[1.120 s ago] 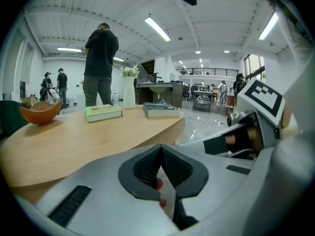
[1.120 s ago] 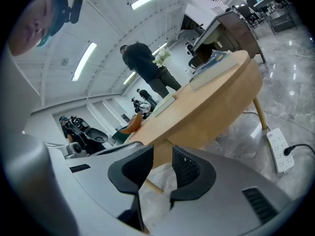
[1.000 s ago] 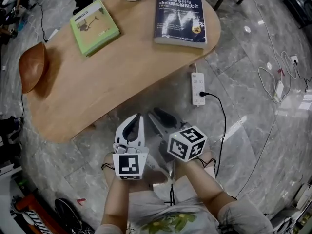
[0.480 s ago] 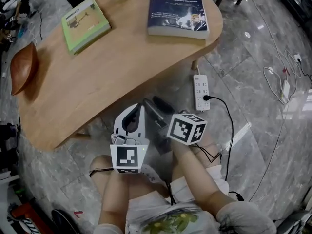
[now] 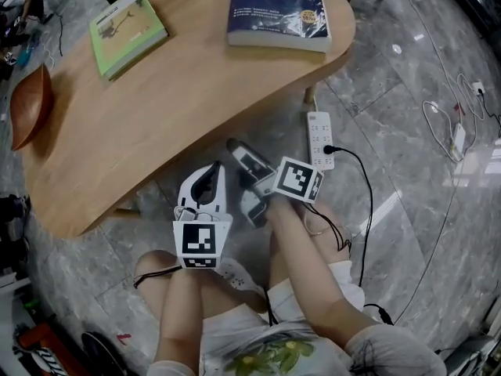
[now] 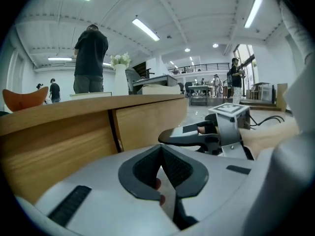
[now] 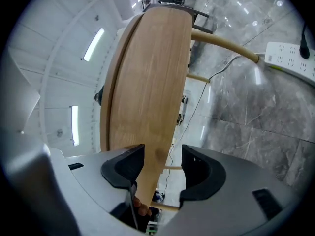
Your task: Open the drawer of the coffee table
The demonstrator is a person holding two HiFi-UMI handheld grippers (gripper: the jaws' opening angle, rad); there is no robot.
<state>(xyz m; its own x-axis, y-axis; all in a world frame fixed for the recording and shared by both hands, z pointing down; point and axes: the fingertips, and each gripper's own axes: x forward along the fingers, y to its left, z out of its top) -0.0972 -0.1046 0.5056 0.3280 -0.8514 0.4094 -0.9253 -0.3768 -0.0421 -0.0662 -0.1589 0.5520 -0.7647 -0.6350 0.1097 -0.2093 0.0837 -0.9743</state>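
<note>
Right tool (image 7: 163, 167) jaws just opened wide; coffee table (image 7: 147, 82) edge seen between them.

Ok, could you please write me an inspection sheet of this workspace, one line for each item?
Surface: wooden coffee table, pale top.
Job's things: drawer front, looks closed.
Clutter: green book, blue book, brown bowl-like thing at the table's left end.
Grippers: left gripper shut, empty; right gripper open, jaws just been opening, the table's wooden side between them, not pressed.
Cables: power strip with black cable on the floor; white charger further right.
Surroundings: grey marble floor; person standing beyond the table.
</note>
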